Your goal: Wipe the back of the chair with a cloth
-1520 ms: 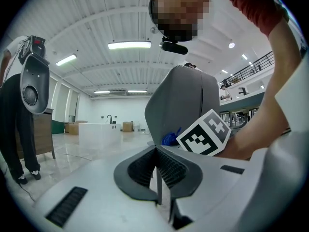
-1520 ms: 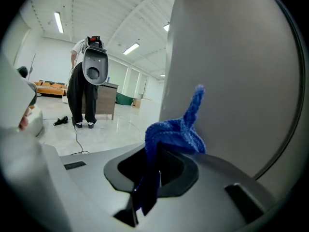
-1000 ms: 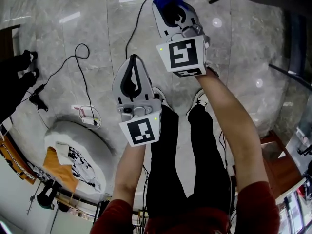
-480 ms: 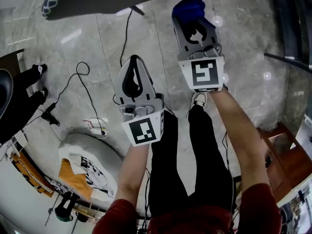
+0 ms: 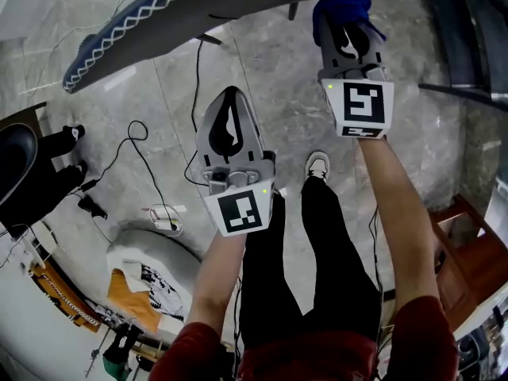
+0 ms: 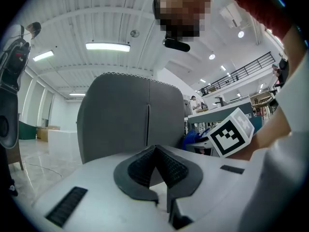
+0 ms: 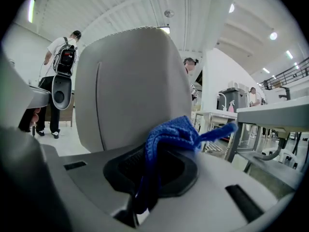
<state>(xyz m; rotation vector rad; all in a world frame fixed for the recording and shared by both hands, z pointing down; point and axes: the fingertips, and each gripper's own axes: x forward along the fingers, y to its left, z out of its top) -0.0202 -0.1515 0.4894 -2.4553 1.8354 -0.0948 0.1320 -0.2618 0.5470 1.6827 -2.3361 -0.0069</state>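
Observation:
The chair's back (image 5: pixel 198 6) crosses the top of the head view, grey with a blue, white-stitched edge. It stands as a broad grey panel in the left gripper view (image 6: pixel 130 115) and the right gripper view (image 7: pixel 130 81). My right gripper (image 5: pixel 346 10) is shut on a blue cloth (image 5: pixel 340 2) just under the chair's edge; the cloth (image 7: pixel 169 132) bunches out of the jaws, close to the panel. My left gripper (image 5: pixel 230 94) is lower and to the left, shut and empty (image 6: pixel 154 150), pointing at the chair back.
Black cables (image 5: pixel 135 145) and a white power strip (image 5: pixel 163 217) lie on the marble floor. A round grey seat (image 5: pixel 139 252) holds orange and white fabric. Wooden furniture (image 5: pixel 468 244) stands at the right. Tables (image 7: pixel 270 115) and people stand beyond the chair.
Both grippers have come closer to the chair back, which now fills more of the top of the head view. The right gripper has shifted to the right, still holding the cloth.

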